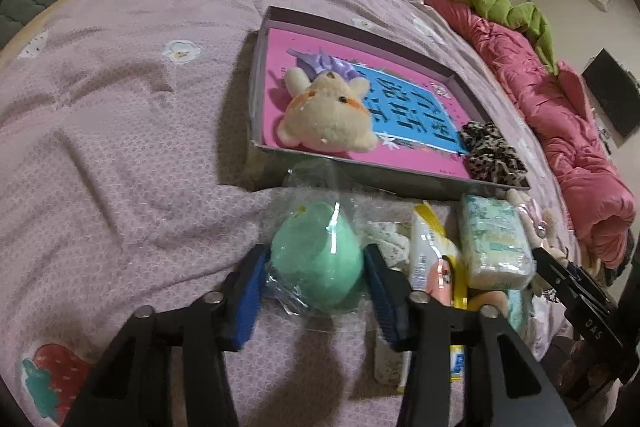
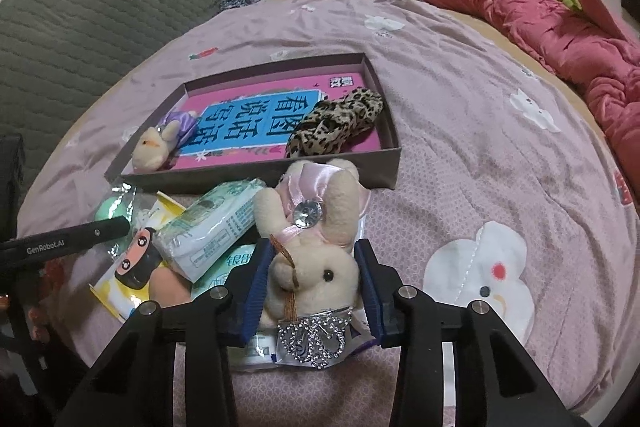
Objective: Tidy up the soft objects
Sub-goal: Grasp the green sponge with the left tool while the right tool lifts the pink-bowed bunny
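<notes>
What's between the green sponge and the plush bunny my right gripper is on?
In the right wrist view, tissue packs and a yellow wipes packet lie between green sponge and plush bunny.

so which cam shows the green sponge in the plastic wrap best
The left wrist view. There the green sponge sits large and central between the left tool's blue pads, wrapper visible. The right wrist view shows only a small green sliver at the left edge, behind the left tool's black finger and the tissue packs.
</notes>
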Motion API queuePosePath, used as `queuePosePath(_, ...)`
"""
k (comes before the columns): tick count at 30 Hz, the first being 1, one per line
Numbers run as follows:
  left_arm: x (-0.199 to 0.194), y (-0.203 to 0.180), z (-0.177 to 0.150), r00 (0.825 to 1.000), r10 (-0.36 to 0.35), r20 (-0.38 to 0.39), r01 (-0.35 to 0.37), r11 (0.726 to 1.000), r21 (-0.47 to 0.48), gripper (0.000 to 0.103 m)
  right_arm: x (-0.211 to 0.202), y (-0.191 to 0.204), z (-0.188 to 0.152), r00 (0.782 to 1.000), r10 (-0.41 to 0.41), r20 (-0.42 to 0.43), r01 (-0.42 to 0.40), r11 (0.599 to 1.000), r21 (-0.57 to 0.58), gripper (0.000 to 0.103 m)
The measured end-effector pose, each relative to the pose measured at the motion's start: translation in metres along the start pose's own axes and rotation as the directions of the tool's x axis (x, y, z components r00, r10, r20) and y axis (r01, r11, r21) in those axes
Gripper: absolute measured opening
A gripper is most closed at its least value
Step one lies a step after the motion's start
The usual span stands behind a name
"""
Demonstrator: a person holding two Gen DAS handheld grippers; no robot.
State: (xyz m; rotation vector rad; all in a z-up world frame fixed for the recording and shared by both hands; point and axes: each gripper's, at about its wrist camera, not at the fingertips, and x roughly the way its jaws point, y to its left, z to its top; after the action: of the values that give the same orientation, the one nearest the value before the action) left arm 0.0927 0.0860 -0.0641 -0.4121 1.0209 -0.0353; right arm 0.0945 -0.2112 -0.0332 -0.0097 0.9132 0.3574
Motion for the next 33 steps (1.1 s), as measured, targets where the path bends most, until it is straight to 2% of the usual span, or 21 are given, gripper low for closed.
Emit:
queuePosePath(7,-0.007,0.000,-0.001,1.000,-0.016,0.019,0.016,1.000,-0.001,0.044,-0.014,-0.005,0.004,0.999,0.006,0.044,-0.006,1.000,0.017,0.043)
queuePosePath(16,-0.029,-0.007,0.002,0.996,-0.027,0.082,0.025,0.999,0.024,0.044,-0.025,0.003,0.010,0.996,0.036,0.079,-0.036,0.999,0.005,0.043)
queuePosePath(23,-0.042,-0.012,0.008,0.990,-0.020,0.138,0.015,0.999,0.039,0.044,-0.034,0.006,0.016,0.993,0.055,0.109,-0.056,0.998,0.009,0.043)
queuePosePath(33,-0.048,-0.020,0.019,0.985,-0.009,0.174,-0.001,0.998,0.055,0.044,-0.036,0.007,0.021,0.990,0.056,0.127,-0.059,0.998,0.015,0.043)
